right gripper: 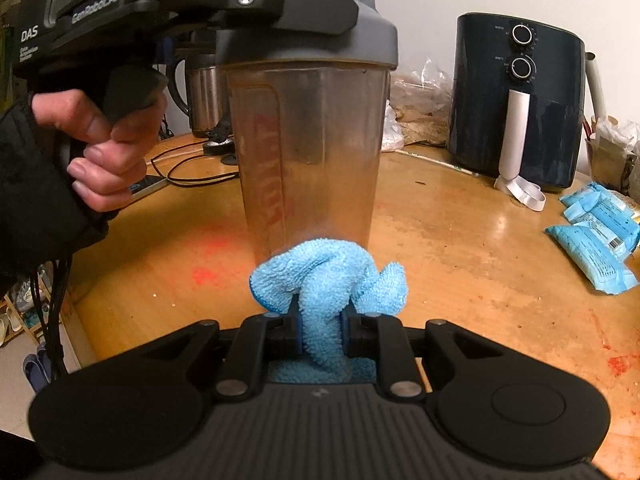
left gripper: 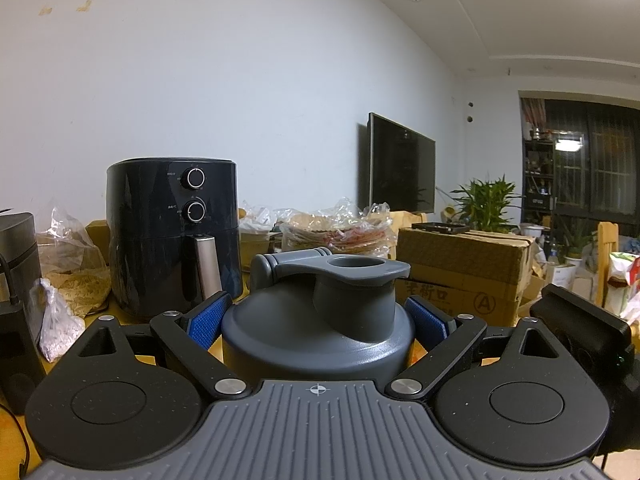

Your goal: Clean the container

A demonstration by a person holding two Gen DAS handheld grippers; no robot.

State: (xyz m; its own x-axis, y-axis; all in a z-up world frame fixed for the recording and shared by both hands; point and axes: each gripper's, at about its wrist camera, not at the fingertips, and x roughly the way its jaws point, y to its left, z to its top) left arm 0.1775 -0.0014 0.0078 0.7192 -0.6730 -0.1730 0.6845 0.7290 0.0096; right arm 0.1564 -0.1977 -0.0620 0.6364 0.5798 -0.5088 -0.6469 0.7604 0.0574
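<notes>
Grey ribbed housing fills the bottom of the left wrist view, and just beyond it the left tongs point(left gripper: 316, 322) are spread wide around the dark grey plastic screw lid point(left gripper: 316, 332) of the shaker container, one blue pad point(left gripper: 206, 322) at each flank of the lid. Whether the pads actually press on it I cannot tell from here. The lid's spout and flip cap point away from the camera.

Black housing again sits lowest in the right wrist view, and the right tongs point(right gripper: 320, 328) are pressed together on a bunched light blue microfibre cloth point(right gripper: 332, 276). Directly ahead and above the cloth stands the smoky translucent plastic shaker container point(right gripper: 308, 152), long axis upright, held by its lid from the left of the picture over the worn wooden surface point(right gripper: 460, 248). The cloth's front fold lies at the container's lower wall, so I judge a wipe would run upward along that axis.
</notes>
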